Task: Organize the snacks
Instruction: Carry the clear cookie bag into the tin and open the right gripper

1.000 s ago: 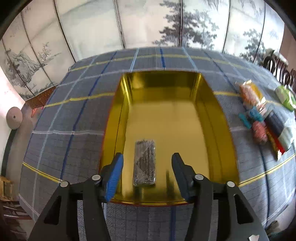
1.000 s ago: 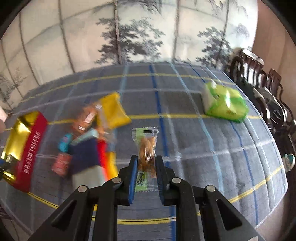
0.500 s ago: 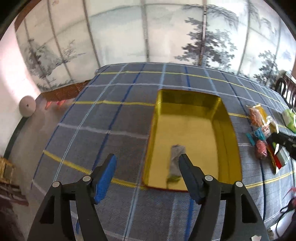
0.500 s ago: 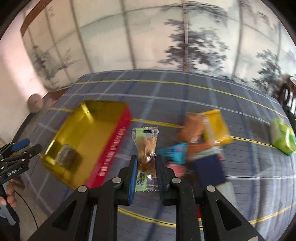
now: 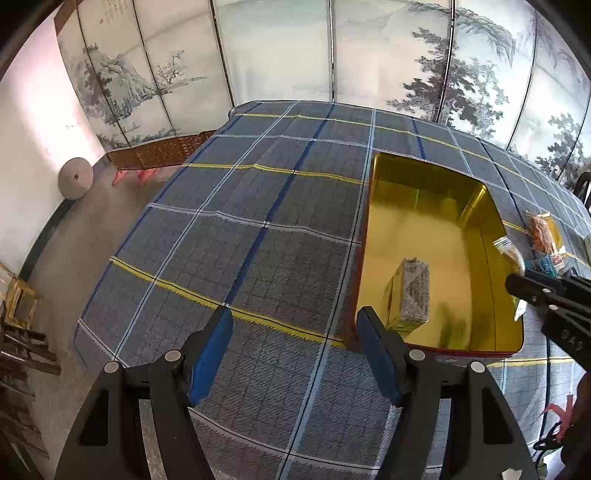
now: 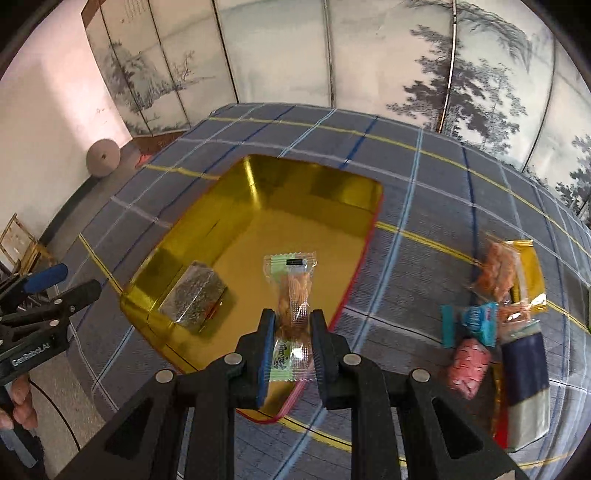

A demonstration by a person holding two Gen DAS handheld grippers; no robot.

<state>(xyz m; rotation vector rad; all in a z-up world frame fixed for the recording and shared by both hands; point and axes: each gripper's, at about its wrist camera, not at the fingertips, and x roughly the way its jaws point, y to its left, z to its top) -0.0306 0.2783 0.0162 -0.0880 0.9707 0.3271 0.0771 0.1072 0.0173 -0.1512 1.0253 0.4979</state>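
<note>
Readable text is sparse. White lettering "GenRobot.AI" runs along the black body of the left gripper (image 6: pixel 55 282) where it enters the right wrist view at the left edge. In the left wrist view the right gripper (image 5: pixel 517 284) carries pale characters on its black body near the right edge, roughly "D49", last character unsure. The peanut snack packet (image 6: pixel 293 295) has a small black label near its top and green print on its lower end, both too small to read. Calligraphy at the top of the folding screen (image 5: pixel 110 7) is illegible. Print on the loose snack wrappers (image 6: pixel 480 321) is blurred.
</note>
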